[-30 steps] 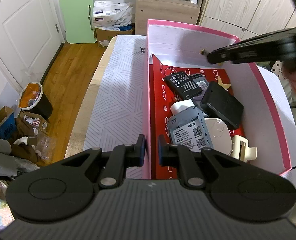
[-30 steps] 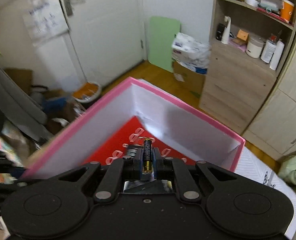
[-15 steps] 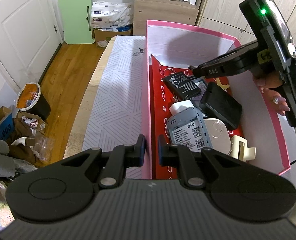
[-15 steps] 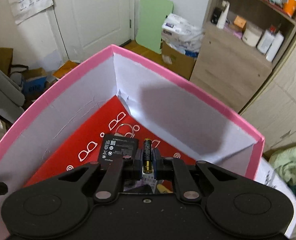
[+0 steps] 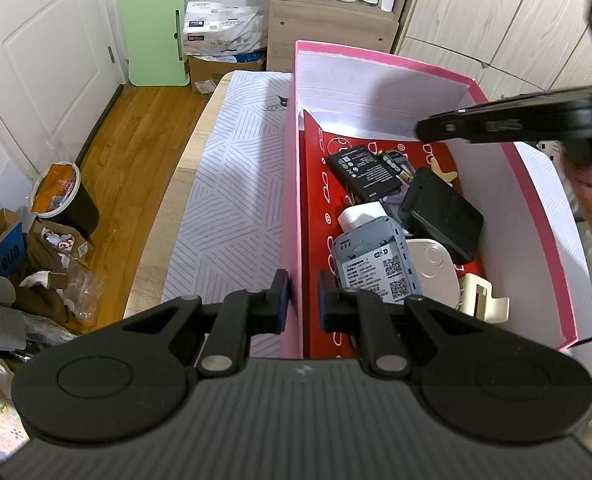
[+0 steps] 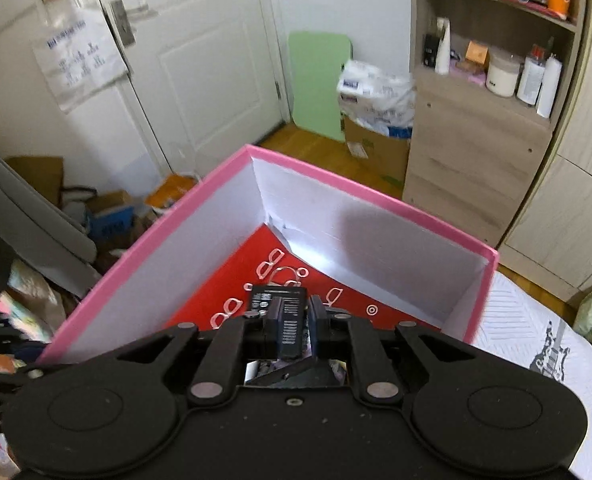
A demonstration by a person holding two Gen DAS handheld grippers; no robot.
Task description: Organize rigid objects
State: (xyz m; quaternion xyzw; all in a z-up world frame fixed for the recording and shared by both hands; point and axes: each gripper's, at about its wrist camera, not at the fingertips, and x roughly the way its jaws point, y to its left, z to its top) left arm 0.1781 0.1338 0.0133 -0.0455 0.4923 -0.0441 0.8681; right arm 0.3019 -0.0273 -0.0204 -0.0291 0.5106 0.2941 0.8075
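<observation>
The right gripper [image 6: 292,334], fingers now parted and empty, had dropped its battery into the pink box [image 5: 379,54] (one more item stowed); left gripper [image 5: 300,300] stayed clamped on the box's near wall.

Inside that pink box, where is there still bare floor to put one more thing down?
The bare red floor runs along the pink box's left wall and at the far end behind the black battery. The near right half is crowded: grey router, black case, white disc.

A pink box [image 5: 292,184] with a red floor is sitting open, holding a black battery [image 5: 365,170], a grey router [image 5: 375,264] and a black case [image 5: 439,214] piled together.
</observation>
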